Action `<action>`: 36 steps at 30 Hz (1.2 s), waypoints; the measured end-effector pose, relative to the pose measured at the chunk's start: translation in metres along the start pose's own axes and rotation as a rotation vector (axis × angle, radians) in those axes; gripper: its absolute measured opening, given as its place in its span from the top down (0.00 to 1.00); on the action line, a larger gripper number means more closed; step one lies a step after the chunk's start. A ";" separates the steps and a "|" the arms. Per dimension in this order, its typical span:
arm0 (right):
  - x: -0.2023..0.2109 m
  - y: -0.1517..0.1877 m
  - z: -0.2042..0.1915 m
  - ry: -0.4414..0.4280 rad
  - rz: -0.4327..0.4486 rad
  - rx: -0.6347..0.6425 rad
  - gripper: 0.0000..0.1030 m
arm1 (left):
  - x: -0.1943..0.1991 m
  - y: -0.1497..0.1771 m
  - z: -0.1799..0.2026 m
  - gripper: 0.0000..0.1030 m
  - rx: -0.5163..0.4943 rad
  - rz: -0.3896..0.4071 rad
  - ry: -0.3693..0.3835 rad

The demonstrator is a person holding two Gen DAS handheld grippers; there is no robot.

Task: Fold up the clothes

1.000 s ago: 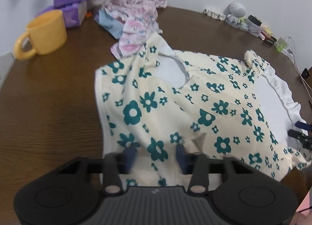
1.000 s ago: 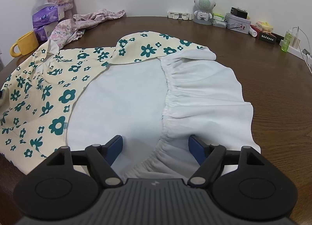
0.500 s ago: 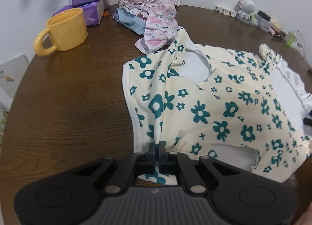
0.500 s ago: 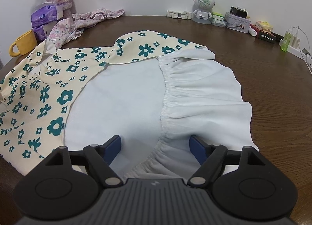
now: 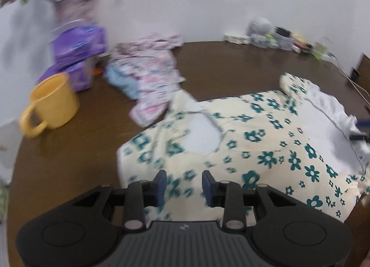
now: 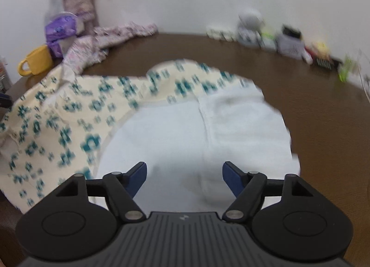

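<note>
A cream dress with teal flowers [image 5: 266, 151] lies spread on the brown table [image 5: 69, 162], its white lining and ruffled white skirt [image 6: 185, 132] turned up on the right. My left gripper [image 5: 184, 182] hovers over the dress's near-left corner. Its jaws are opening and the cloth lies below them, not pinched. My right gripper [image 6: 185, 174] hangs above the white skirt's near edge. Its jaws stand wide and are closing slightly, with no fabric pressed between the pads. Both views are blurred by motion.
A yellow mug [image 5: 53, 102] and purple tissue packs [image 5: 78, 54] stand at the far left. A pile of pink patterned clothes [image 5: 150, 65] lies behind the dress. A vase of flowers [image 6: 78, 5] and small items [image 5: 277, 38] line the wall.
The left gripper was shut on the dress's edge half a second ago; now its jaws are apart and it has lifted off. The right gripper has risen a little.
</note>
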State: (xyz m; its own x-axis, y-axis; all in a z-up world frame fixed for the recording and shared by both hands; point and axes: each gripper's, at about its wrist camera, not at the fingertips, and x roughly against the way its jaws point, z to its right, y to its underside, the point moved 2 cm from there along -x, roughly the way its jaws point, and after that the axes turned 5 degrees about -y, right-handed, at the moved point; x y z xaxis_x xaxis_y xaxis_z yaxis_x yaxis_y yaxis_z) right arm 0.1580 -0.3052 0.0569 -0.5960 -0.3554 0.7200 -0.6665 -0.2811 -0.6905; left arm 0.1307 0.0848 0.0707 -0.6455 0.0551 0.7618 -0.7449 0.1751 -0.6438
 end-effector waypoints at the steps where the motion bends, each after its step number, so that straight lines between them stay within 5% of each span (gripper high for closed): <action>1: -0.003 -0.011 -0.006 -0.005 0.006 0.024 0.32 | -0.007 -0.003 0.005 0.71 -0.023 0.004 0.012; 9: -0.069 -0.093 -0.023 0.042 -0.021 0.154 0.35 | -0.048 0.011 0.011 0.77 -0.065 -0.030 0.017; 14: -0.114 -0.129 0.034 0.126 -0.066 -0.026 0.35 | -0.042 0.019 0.011 0.77 -0.072 -0.001 0.007; 19: -0.137 -0.128 0.109 0.145 -0.100 -0.339 0.45 | -0.042 0.019 0.009 0.78 -0.062 0.009 0.019; 24: -0.154 -0.117 0.146 0.115 -0.126 -0.505 0.56 | -0.043 0.019 0.011 0.79 -0.062 0.014 0.021; 27: -0.160 -0.114 0.158 0.116 -0.125 -0.568 0.62 | -0.043 0.019 0.011 0.79 -0.058 0.013 0.020; 29: -0.163 -0.112 0.163 0.116 -0.123 -0.593 0.75 | -0.043 0.019 0.011 0.79 -0.056 0.012 0.020; 30: -0.164 -0.110 0.164 0.110 -0.122 -0.605 0.93 | -0.043 0.019 0.011 0.79 -0.055 0.012 0.019; 31: -0.163 -0.109 0.165 0.096 -0.118 -0.613 0.99 | -0.043 0.019 0.011 0.79 -0.054 0.011 0.019; 36: -0.130 -0.104 0.157 0.092 -0.065 -0.558 1.00 | -0.044 0.018 0.010 0.79 -0.048 0.009 0.018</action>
State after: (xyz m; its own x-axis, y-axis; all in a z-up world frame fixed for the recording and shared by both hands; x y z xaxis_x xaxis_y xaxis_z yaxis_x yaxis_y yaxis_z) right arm 0.3752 -0.3700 0.0247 -0.5660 -0.2673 0.7799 -0.8237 0.2224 -0.5215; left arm 0.1433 0.0753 0.0248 -0.6489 0.0745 0.7572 -0.7295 0.2218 -0.6470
